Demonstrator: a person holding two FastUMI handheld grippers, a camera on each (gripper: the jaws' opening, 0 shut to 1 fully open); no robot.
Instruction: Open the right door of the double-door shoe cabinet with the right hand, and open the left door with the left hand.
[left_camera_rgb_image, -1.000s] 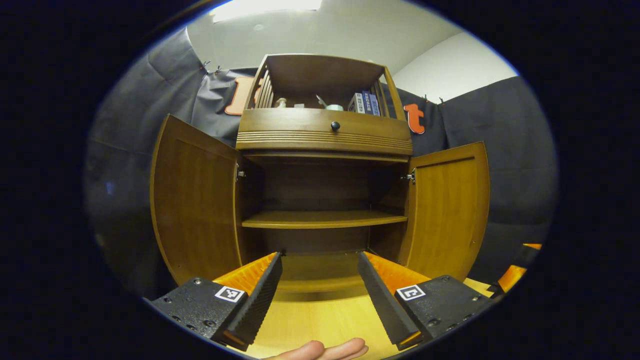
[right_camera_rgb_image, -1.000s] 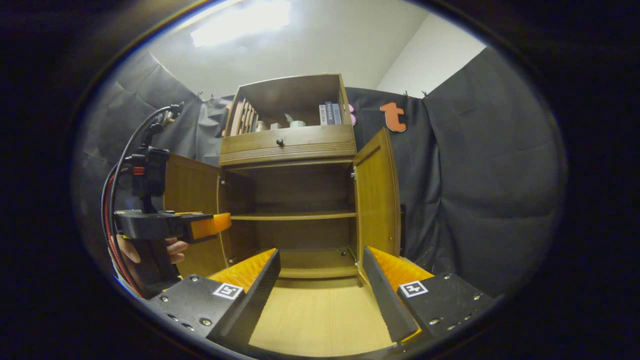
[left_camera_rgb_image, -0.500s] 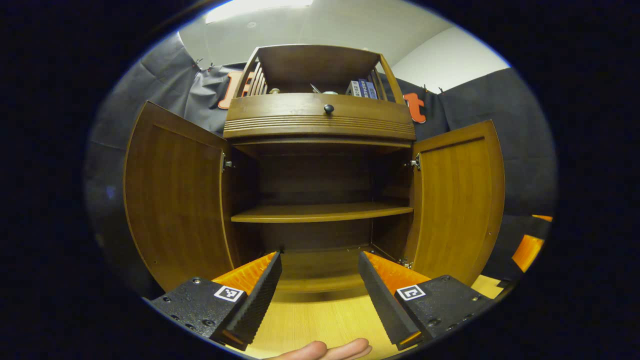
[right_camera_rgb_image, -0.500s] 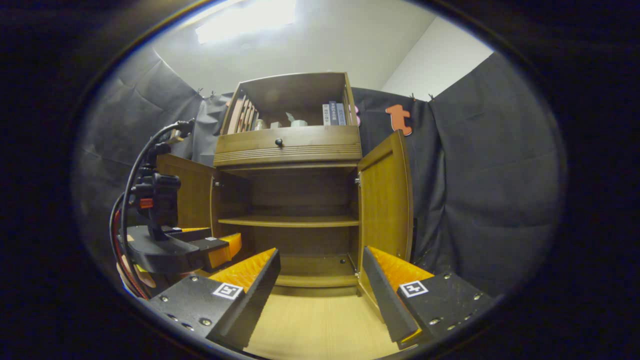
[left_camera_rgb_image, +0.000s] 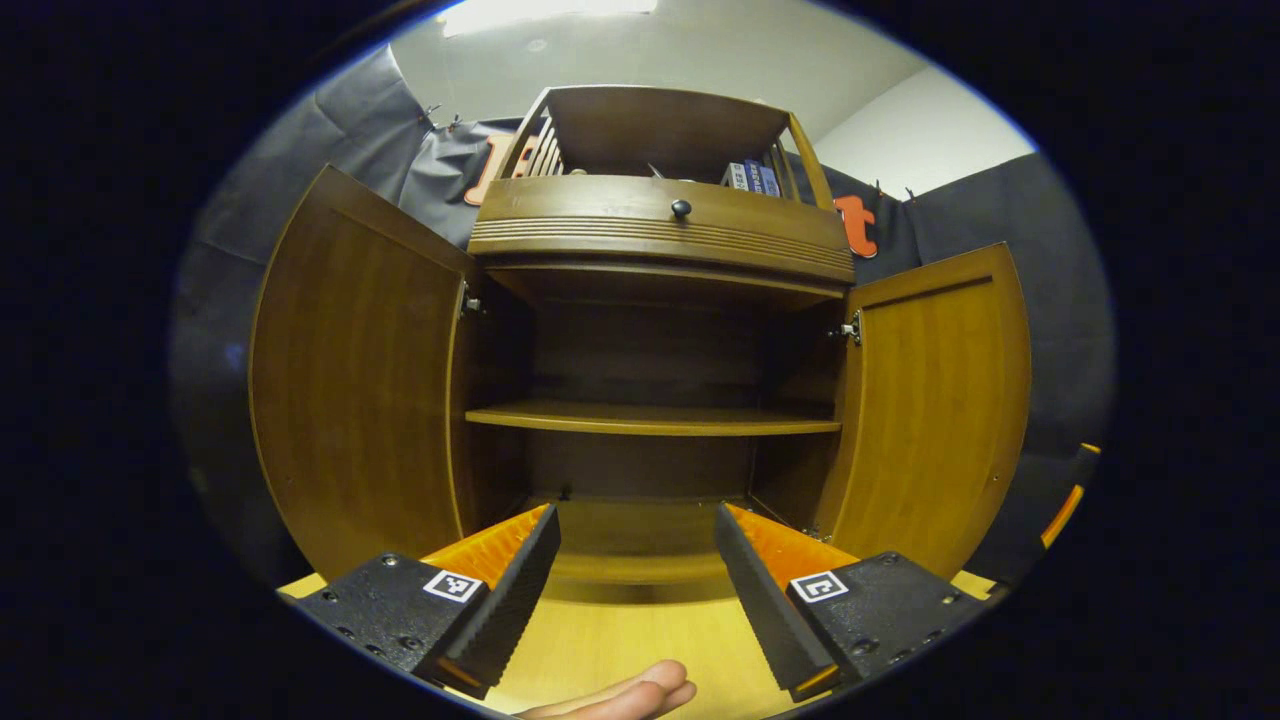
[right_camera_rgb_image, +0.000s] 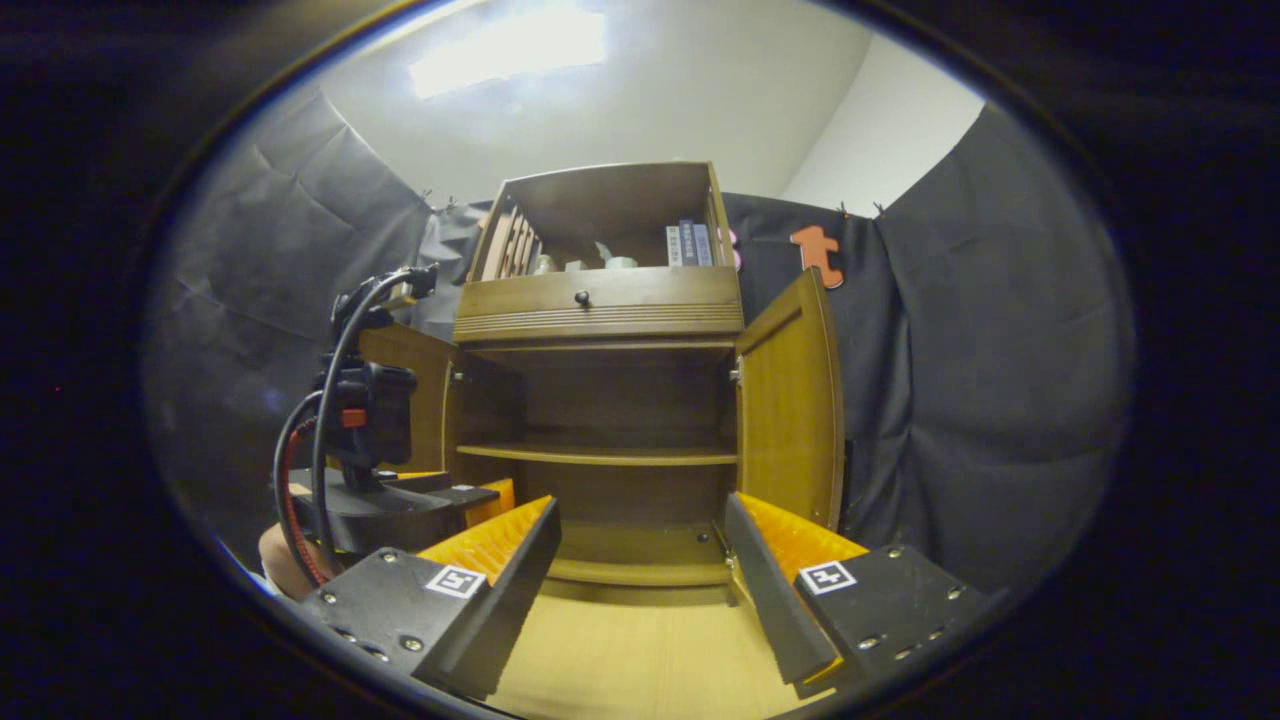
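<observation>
Both doors (left_camera_rgb_image: 360, 380) (left_camera_rgb_image: 935, 400) are open, mid frame. Keep both grippers (left_camera_rgb_image: 635, 570) (right_camera_rgb_image: 640, 575) spread, empty, and back off.

Against the earlier pictures, the left door (left_camera_rgb_image: 355, 375) of the shoe cabinet (left_camera_rgb_image: 655, 300) stands swung wider and takes up more of the left gripper view. The right door (left_camera_rgb_image: 935, 400) also shows larger there, and the cabinet sits closer and higher in that view. In the right gripper view the left gripper (right_camera_rgb_image: 455, 500) has dropped lower and moved nearer the cabinet's floor. The right gripper (left_camera_rgb_image: 1065, 500) now shows as a thinner sliver at the left gripper view's right edge.
</observation>
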